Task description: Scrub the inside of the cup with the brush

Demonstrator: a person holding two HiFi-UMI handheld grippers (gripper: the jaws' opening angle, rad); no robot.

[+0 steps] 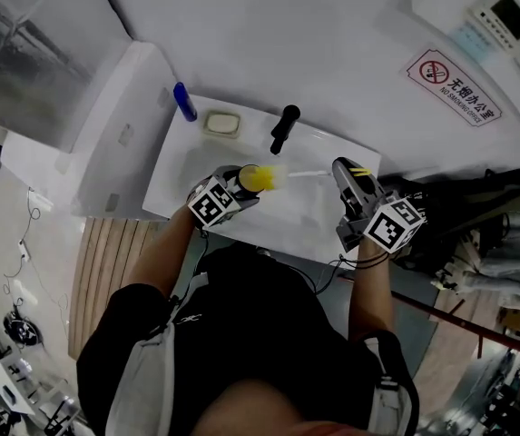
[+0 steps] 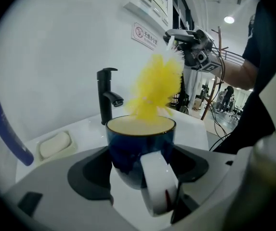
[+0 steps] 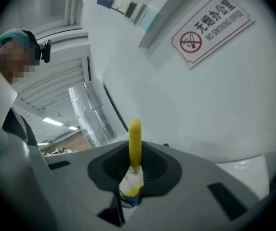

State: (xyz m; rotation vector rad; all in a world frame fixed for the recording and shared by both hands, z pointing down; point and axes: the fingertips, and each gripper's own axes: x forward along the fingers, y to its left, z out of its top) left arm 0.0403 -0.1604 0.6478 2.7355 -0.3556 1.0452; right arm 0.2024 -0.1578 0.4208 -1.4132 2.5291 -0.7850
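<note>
A dark blue cup (image 2: 128,150) with a cream inside and a white handle (image 2: 158,184) sits between the jaws of my left gripper (image 2: 140,165), which is shut on it. In the head view the left gripper (image 1: 230,192) holds the cup over the white sink (image 1: 182,166). The brush's yellow bristle head (image 2: 154,88) is blurred and stands at the cup's mouth, its lower tip just inside the rim. My right gripper (image 1: 354,187) is shut on the brush, whose yellow handle end (image 3: 135,138) stands up between the jaws. The brush's white shaft (image 1: 307,173) runs left to the cup.
A black faucet (image 1: 284,127) stands at the sink's far edge, with a soap dish (image 1: 221,123) and a blue object (image 1: 185,101) to its left. A no-smoking sign (image 1: 453,86) hangs on the white wall. Cables hang below the right gripper.
</note>
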